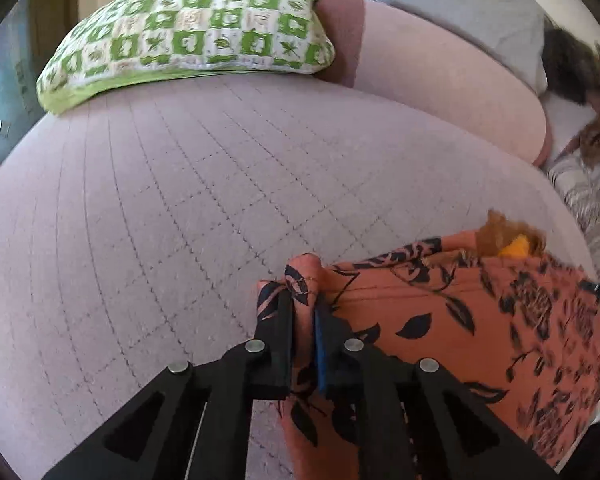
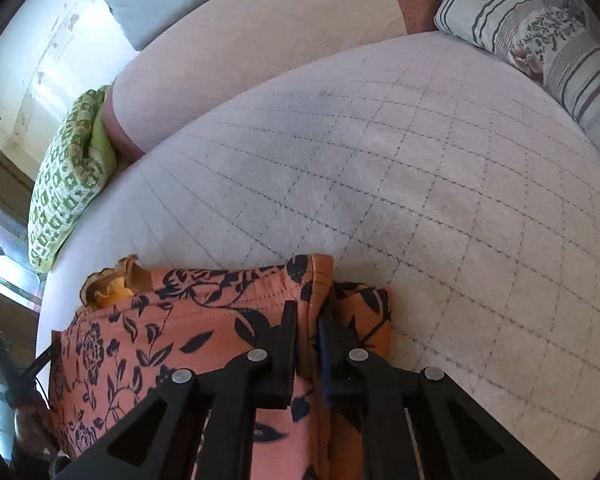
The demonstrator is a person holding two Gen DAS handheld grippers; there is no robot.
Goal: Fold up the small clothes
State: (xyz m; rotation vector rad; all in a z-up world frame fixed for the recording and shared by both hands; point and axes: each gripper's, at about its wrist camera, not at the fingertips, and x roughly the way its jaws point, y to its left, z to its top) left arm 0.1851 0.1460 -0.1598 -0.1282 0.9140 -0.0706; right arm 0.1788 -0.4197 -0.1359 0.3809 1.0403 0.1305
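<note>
An orange garment with a black floral print (image 1: 440,320) hangs stretched between my two grippers over a quilted lilac sofa seat (image 1: 160,200). My left gripper (image 1: 304,300) is shut on the garment's left corner, which bunches up between the jaws. In the right wrist view my right gripper (image 2: 308,316) is shut on the other corner of the same garment (image 2: 172,336). A yellow-orange frilly piece (image 2: 112,288) peeks out behind the garment's top edge; it also shows in the left wrist view (image 1: 508,240).
A green and white patterned cushion (image 1: 188,36) lies at the seat's far left, also seen in the right wrist view (image 2: 64,184). A striped cushion (image 2: 540,40) lies at the far right. The pink backrest (image 1: 440,80) runs behind. The quilted seat (image 2: 420,180) stretches ahead.
</note>
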